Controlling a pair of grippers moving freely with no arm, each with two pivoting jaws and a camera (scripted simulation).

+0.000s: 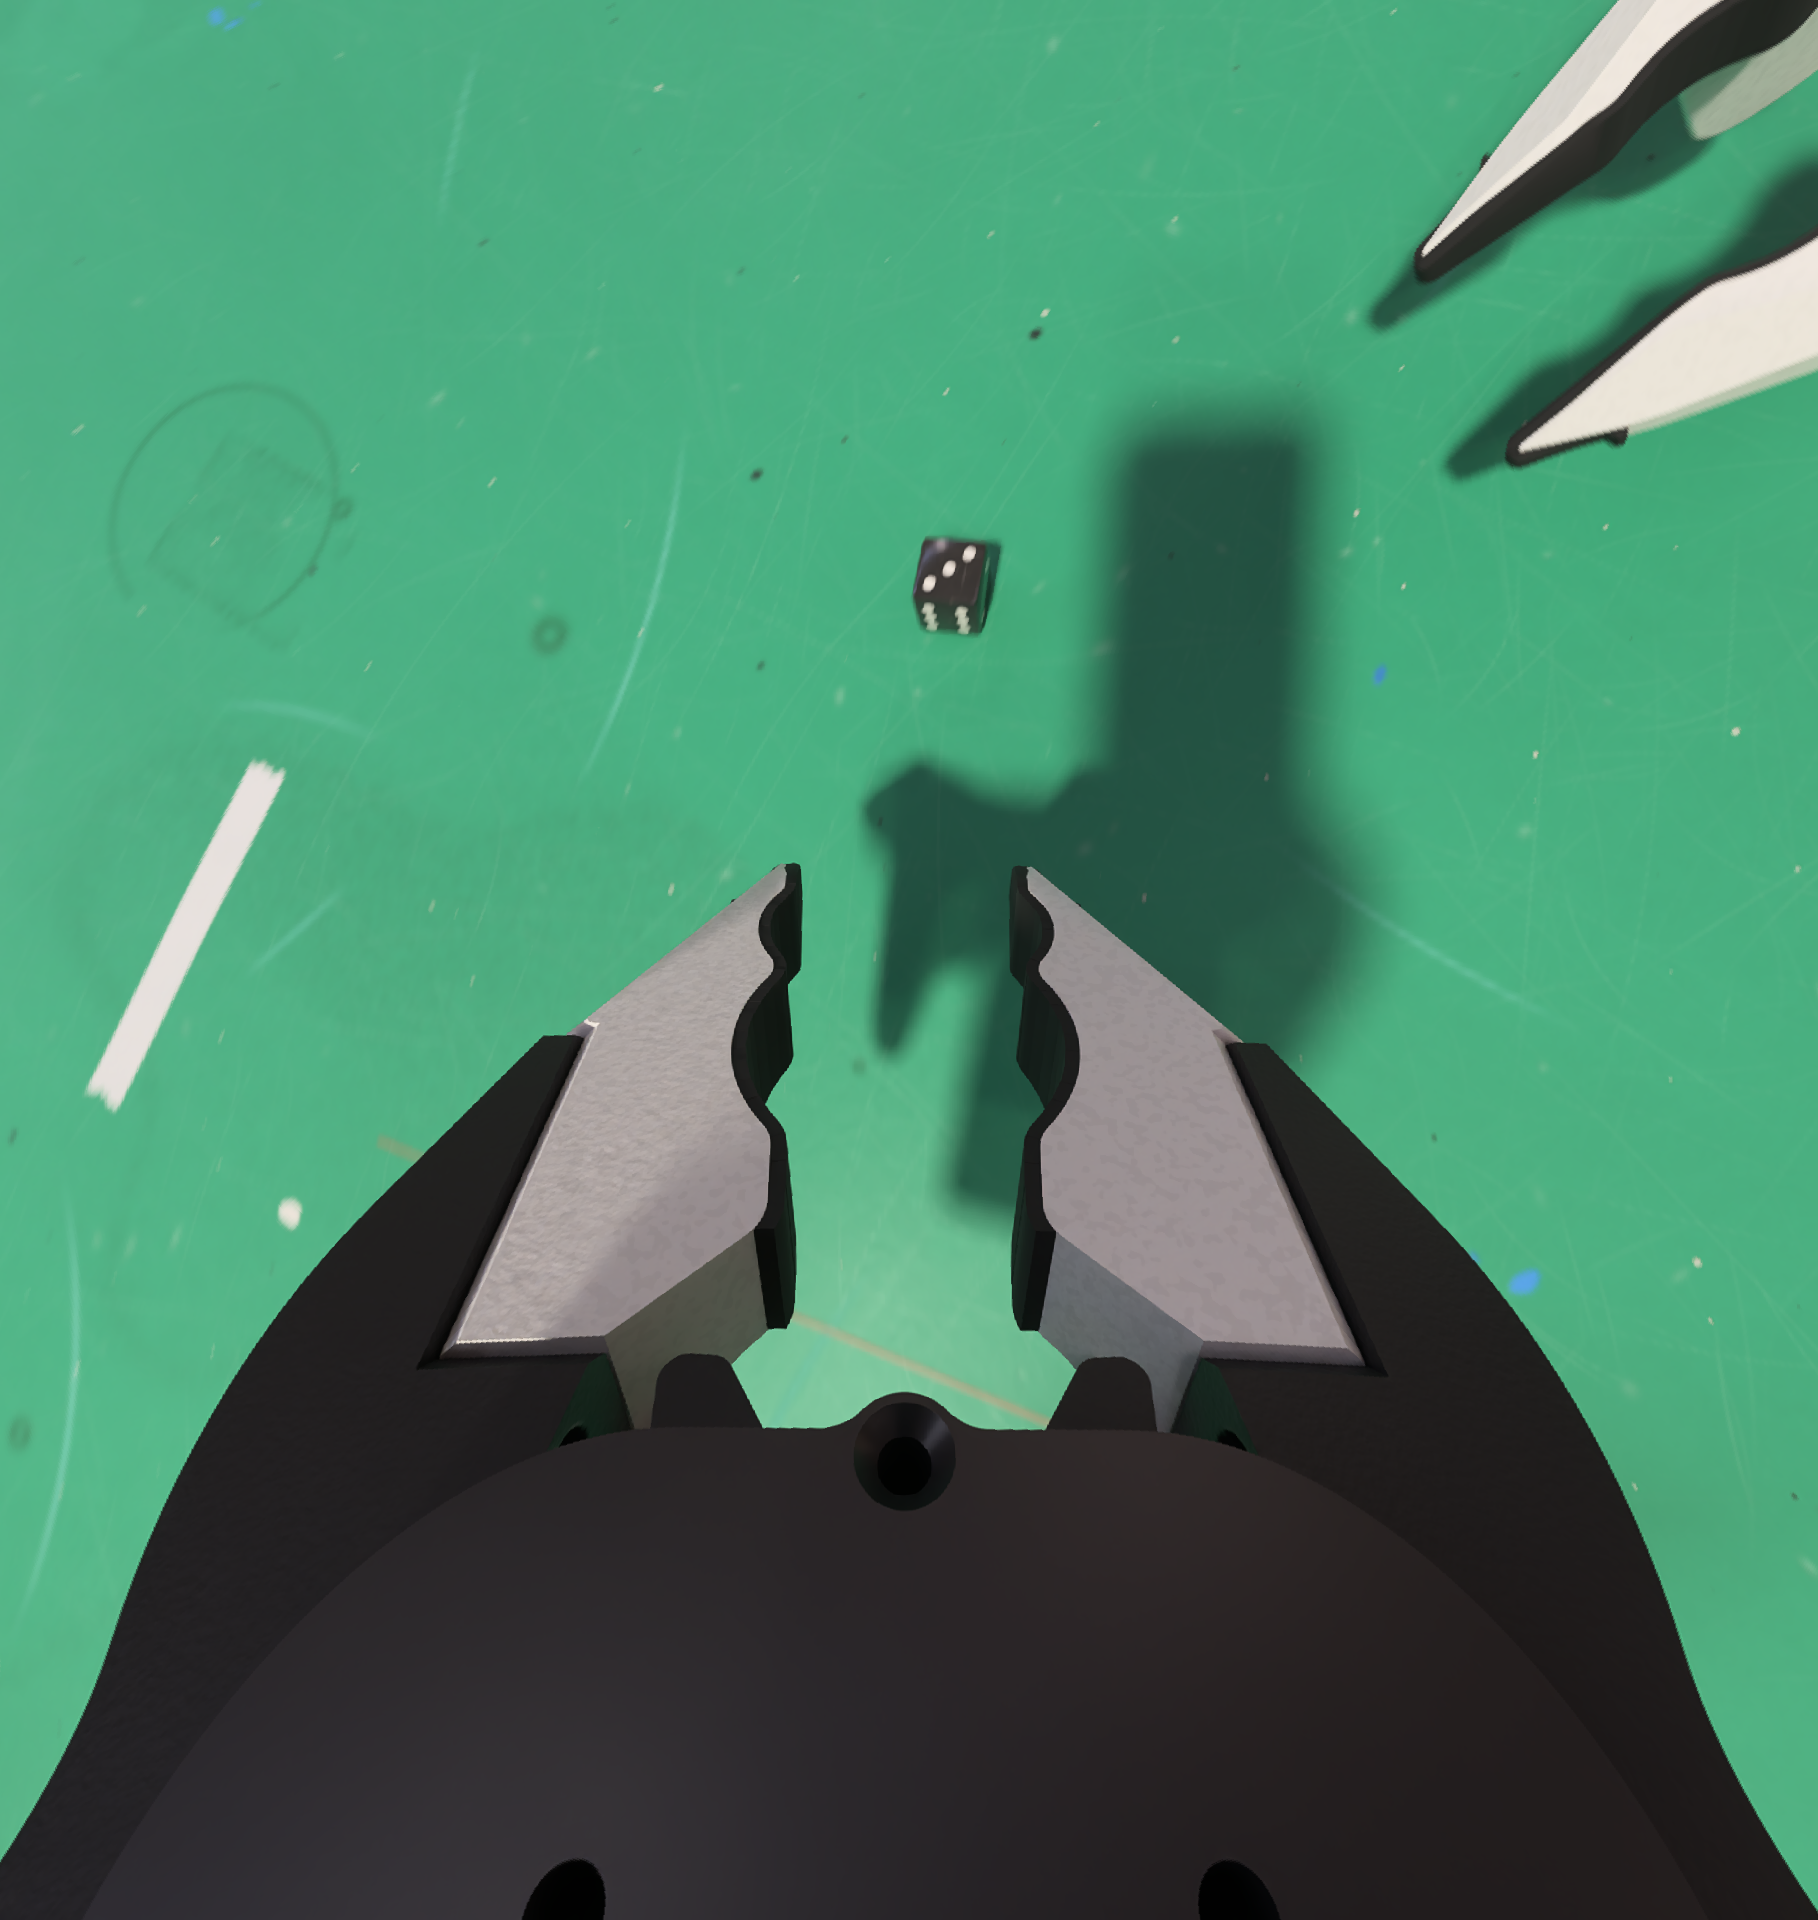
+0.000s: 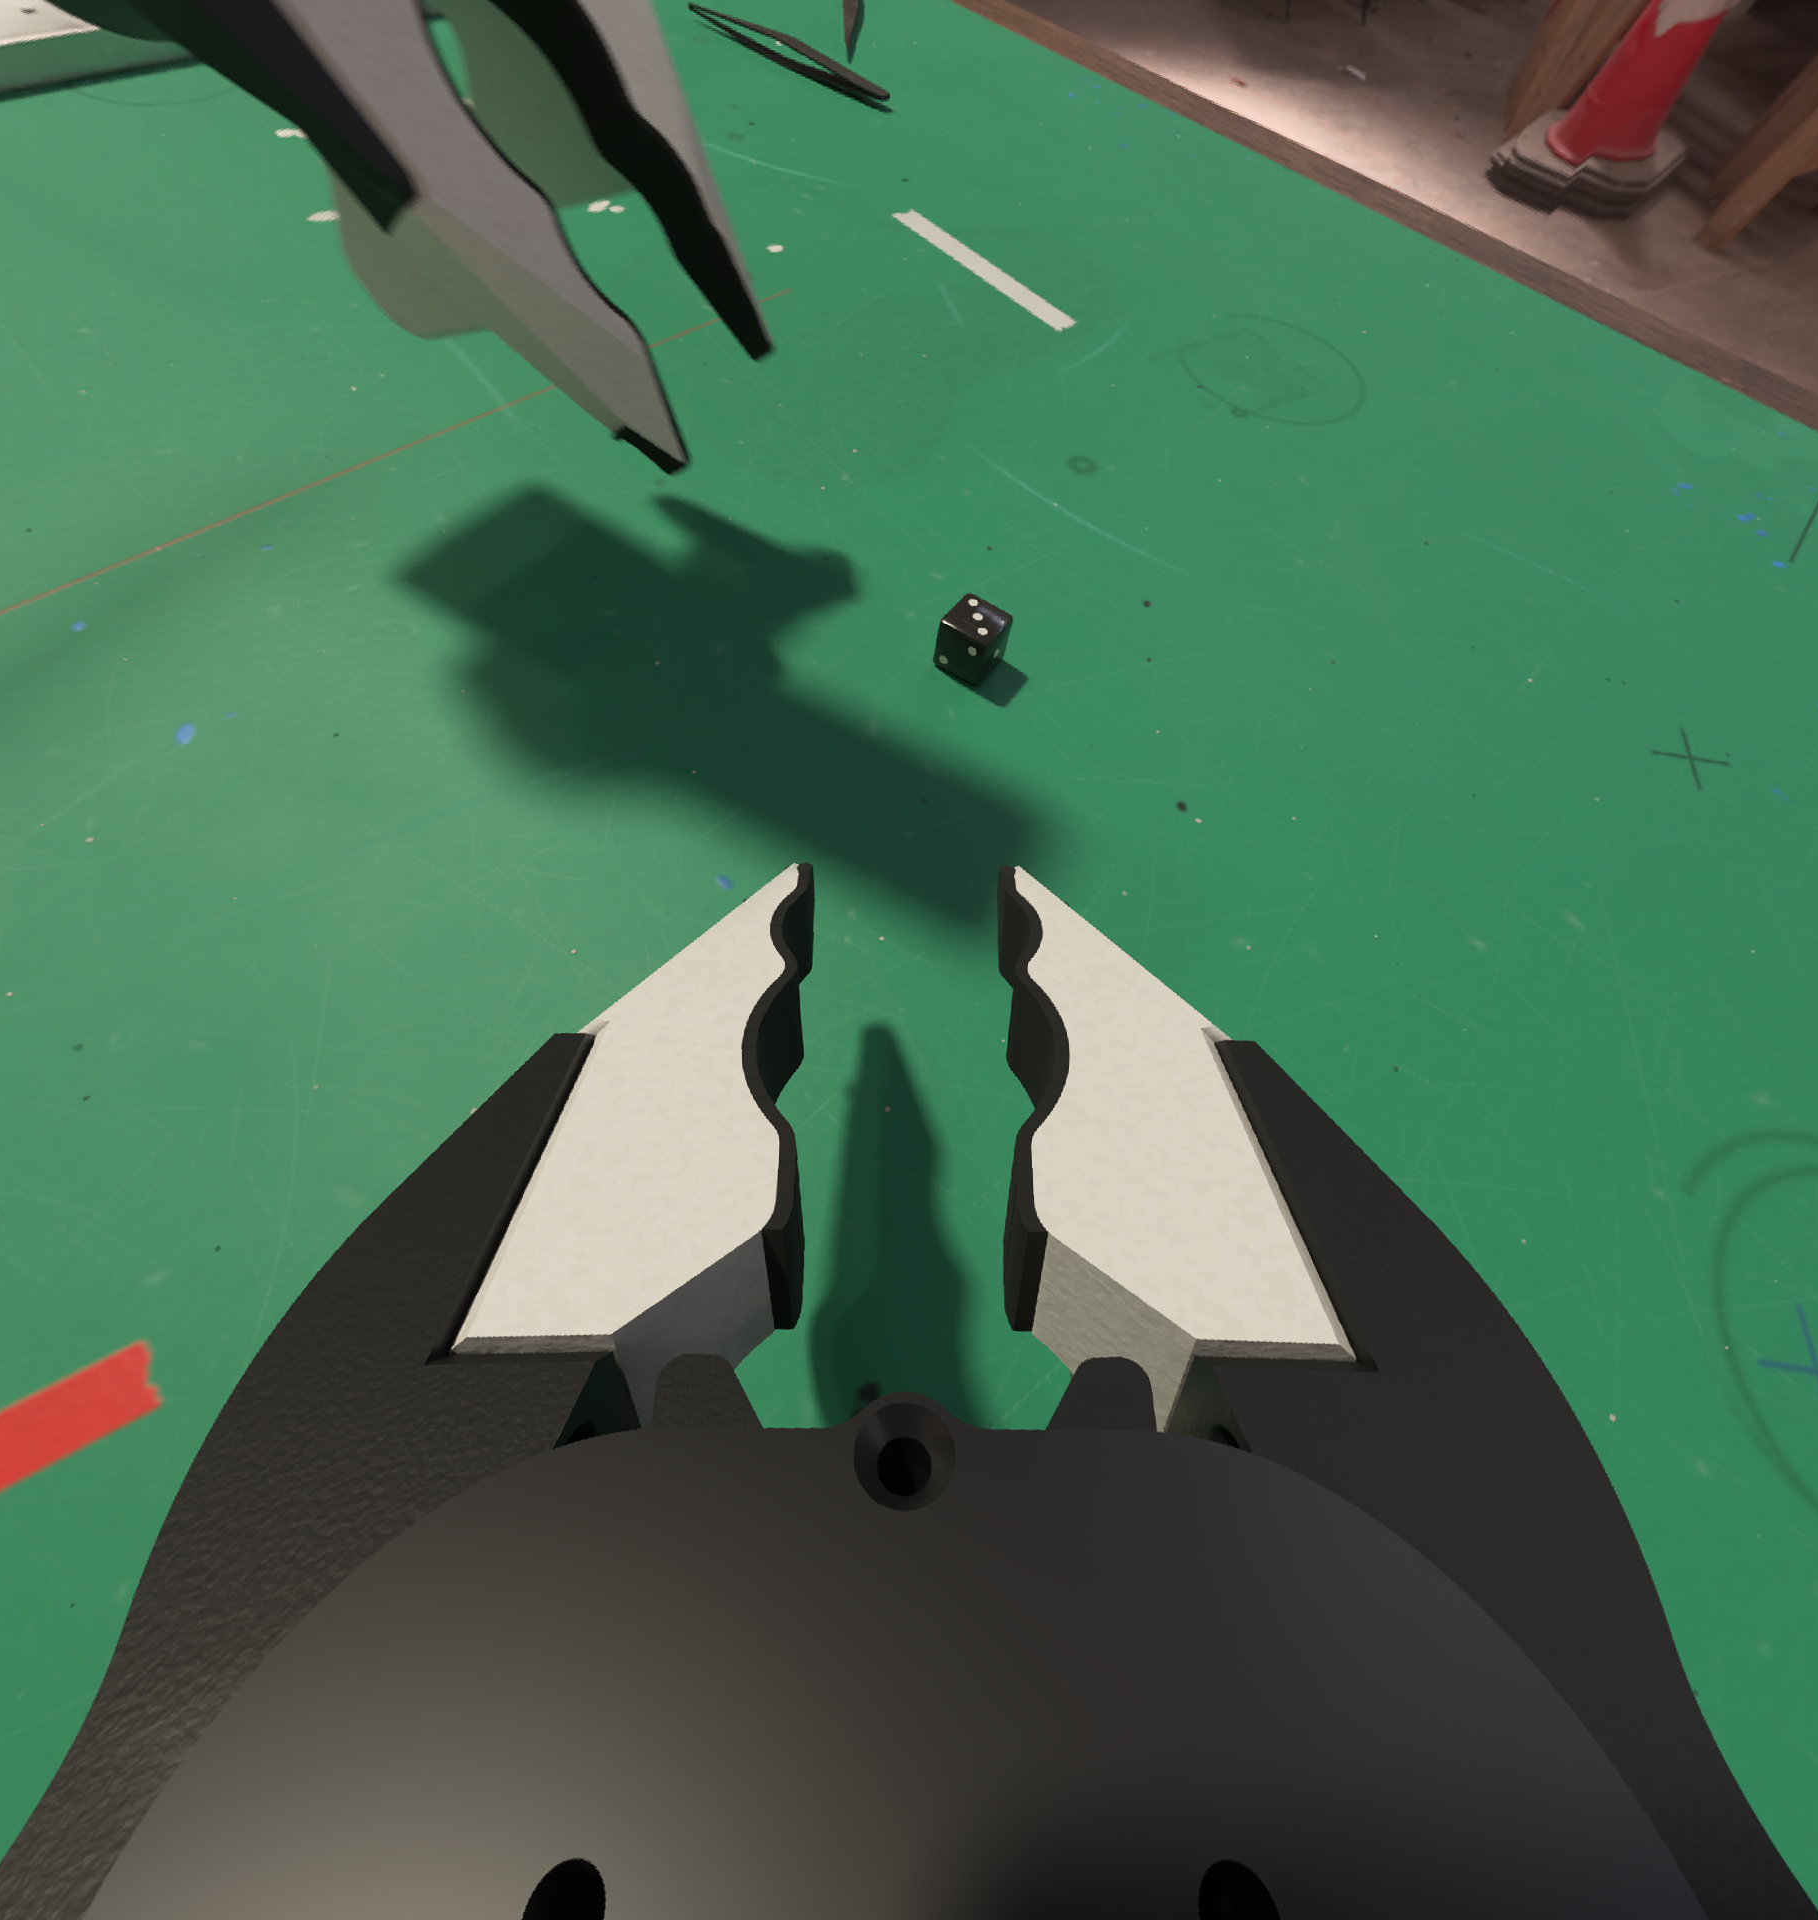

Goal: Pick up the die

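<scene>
A small black die (image 1: 954, 587) with white pips lies on the green mat, ahead of my left gripper (image 1: 905, 878) and a little right of its centre line. The left gripper is open and empty, above the mat and well short of the die. In the right wrist view the die (image 2: 972, 639) lies ahead of my right gripper (image 2: 905, 878), which is also open and empty. The right gripper shows in the left wrist view at the top right (image 1: 1466, 353), apart from the die. The left gripper shows in the right wrist view at the top left (image 2: 718, 405), raised over the mat.
A white tape strip (image 1: 188, 935) lies on the mat to the left. In the right wrist view a red tape piece (image 2: 58, 1418) lies near left. The table edge (image 2: 1456, 223) runs at the top right, with a red cone (image 2: 1622, 94) beyond it.
</scene>
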